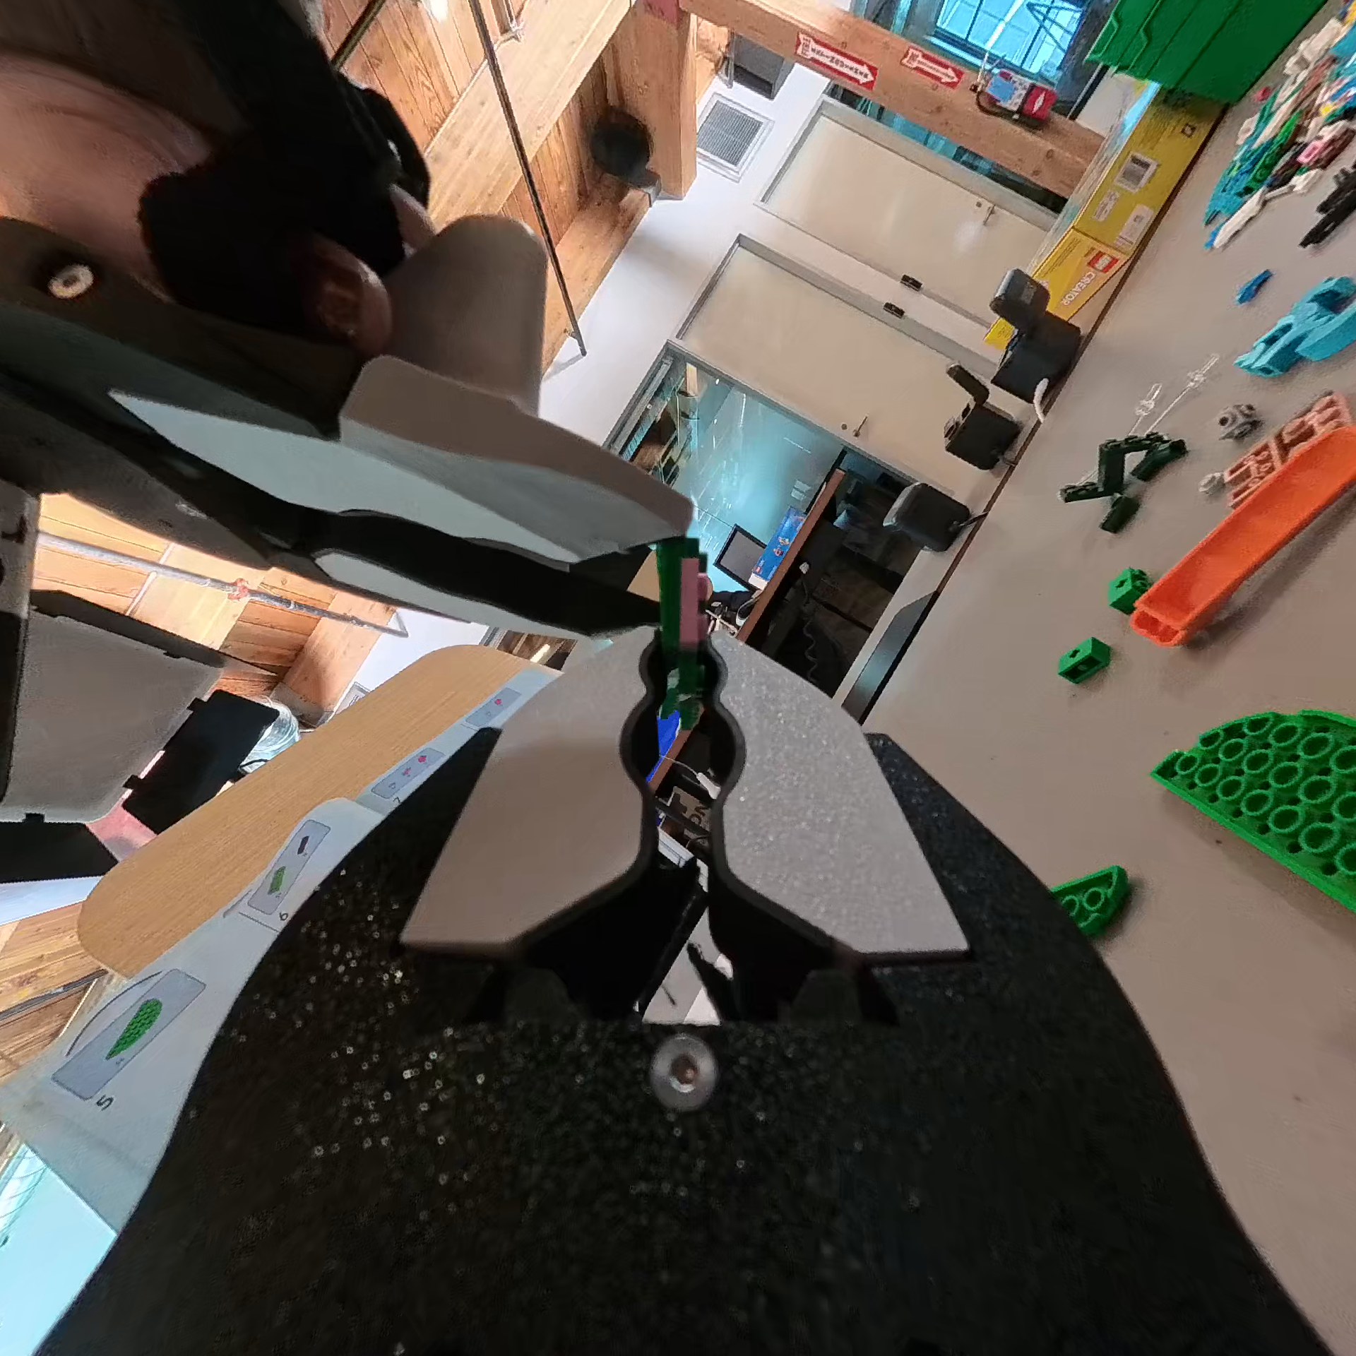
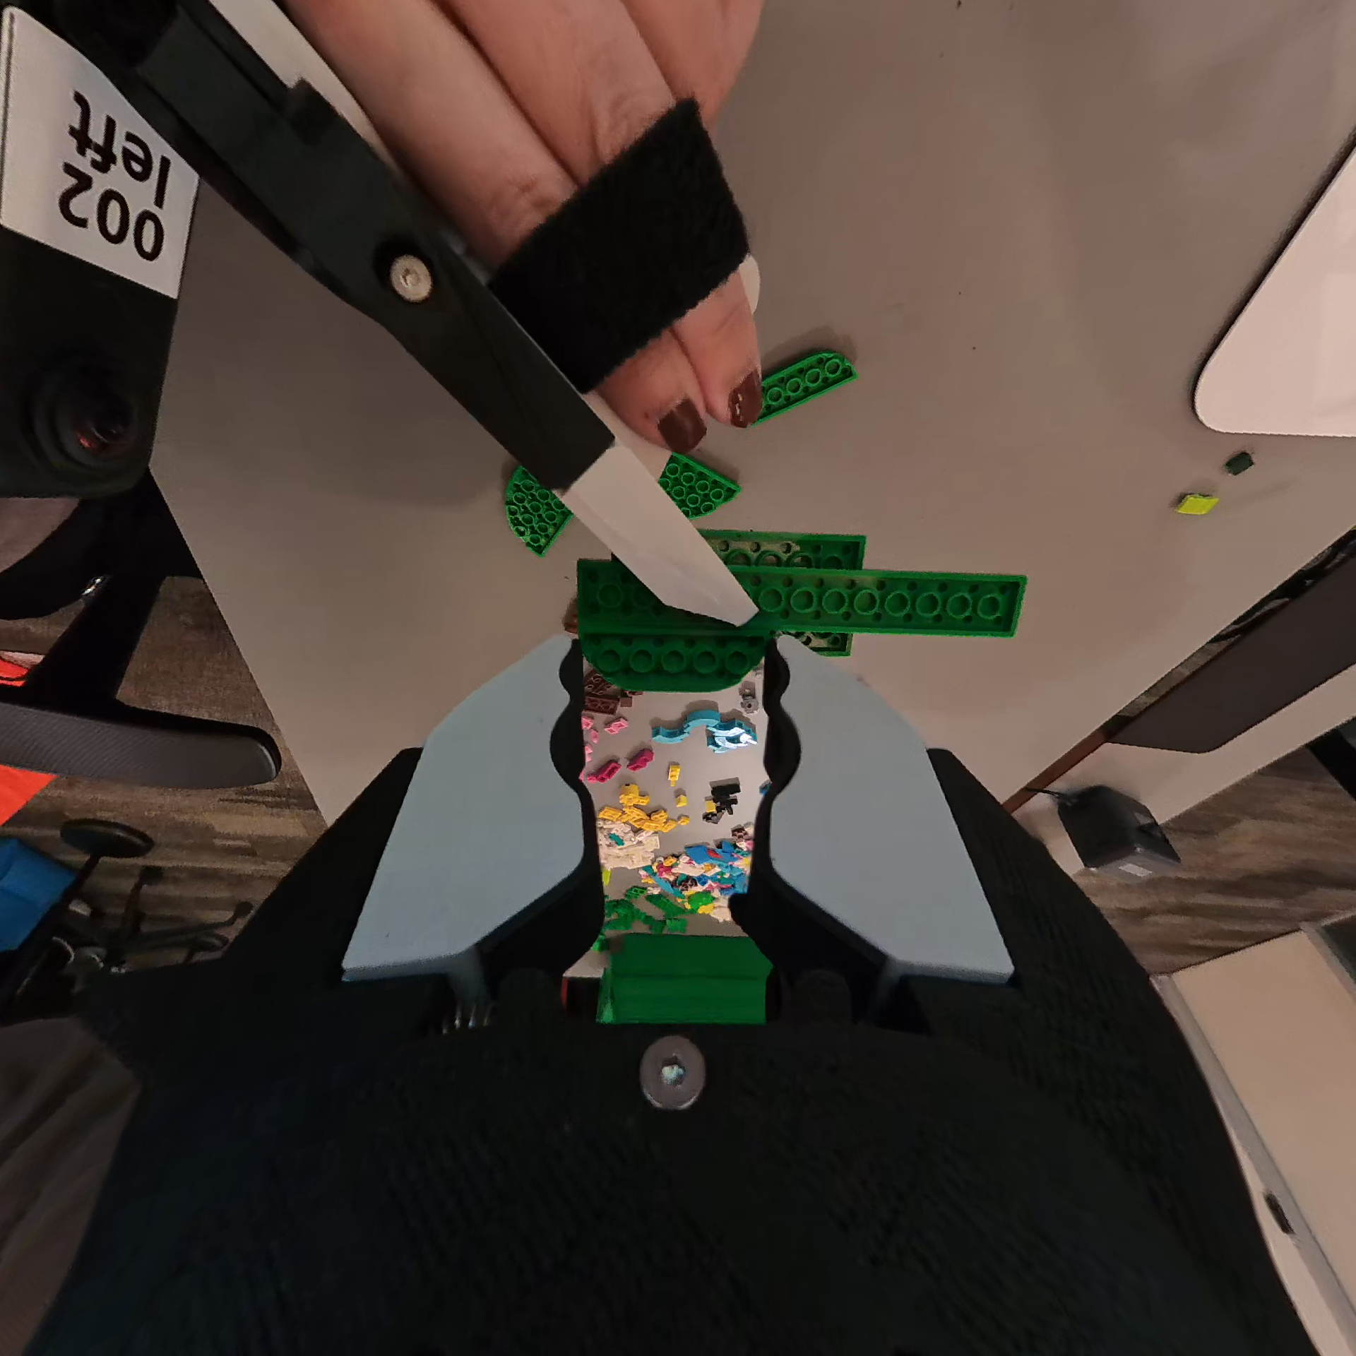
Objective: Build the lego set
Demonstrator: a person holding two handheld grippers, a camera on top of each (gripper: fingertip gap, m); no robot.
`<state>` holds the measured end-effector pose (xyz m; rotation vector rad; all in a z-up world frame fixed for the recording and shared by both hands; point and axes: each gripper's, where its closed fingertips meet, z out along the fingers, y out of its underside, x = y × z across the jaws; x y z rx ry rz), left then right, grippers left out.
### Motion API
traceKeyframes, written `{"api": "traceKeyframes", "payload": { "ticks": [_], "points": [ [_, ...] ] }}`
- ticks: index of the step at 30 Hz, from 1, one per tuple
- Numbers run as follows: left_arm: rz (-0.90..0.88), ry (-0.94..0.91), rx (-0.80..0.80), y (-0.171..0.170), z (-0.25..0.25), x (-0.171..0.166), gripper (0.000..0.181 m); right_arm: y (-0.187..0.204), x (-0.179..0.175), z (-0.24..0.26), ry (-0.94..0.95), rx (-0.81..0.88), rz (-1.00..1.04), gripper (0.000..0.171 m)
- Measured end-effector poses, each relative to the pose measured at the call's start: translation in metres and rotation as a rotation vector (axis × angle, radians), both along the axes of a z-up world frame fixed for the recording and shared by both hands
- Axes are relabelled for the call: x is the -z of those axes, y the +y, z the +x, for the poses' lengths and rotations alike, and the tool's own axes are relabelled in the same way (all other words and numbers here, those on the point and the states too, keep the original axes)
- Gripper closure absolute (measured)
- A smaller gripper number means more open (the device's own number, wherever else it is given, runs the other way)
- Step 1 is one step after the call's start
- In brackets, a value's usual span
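A flat green plate assembly (image 2: 880, 602) is held in the air between both grippers. In the right wrist view I see its underside: a long plate, a rounded plate (image 2: 675, 660) and a darker plate behind. My right gripper (image 2: 671, 653) is shut on the rounded end. The left gripper's white fingertip (image 2: 704, 580) clamps the assembly from the upper left. In the left wrist view the assembly (image 1: 679, 660) is edge-on with a pink piece (image 1: 693, 594) on it. My left gripper (image 1: 682, 660) is shut on its lower part. The right gripper (image 1: 646, 580) grips its top from the left.
On the grey table lie a large green rounded plate (image 1: 1277, 792), small green bricks (image 1: 1084, 658), an orange piece (image 1: 1247, 528), a teal build (image 1: 1306, 330) and a yellow box (image 1: 1101, 220). An instruction booklet (image 1: 183, 990) lies lower left. Loose green wedge plates (image 2: 697, 484) and a coloured brick pile (image 2: 675, 829) lie below. The tips of both grippers are at nearly the same place. The orange piece (image 1: 1247, 528) is about 15 cm from my left fingertips.
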<state>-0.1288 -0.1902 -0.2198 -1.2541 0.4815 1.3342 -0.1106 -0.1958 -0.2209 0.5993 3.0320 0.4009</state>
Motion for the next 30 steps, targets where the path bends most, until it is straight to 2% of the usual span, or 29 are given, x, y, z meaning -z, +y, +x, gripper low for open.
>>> {"api": "traceKeyframes", "payload": {
  "ticks": [1, 30],
  "points": [
    [-0.002, -0.002, 0.002, 0.0002, -0.0001, 0.0005, 0.174, 0.0003, 0.0003, -0.0003, 0.002, -0.004, 0.006, 0.126],
    [-0.018, -0.015, 0.016, 0.0019, 0.001, 0.0042, 0.174, 0.0021, 0.0012, -0.0017, 0.003, -0.023, 0.059, 0.126]
  ]
}}
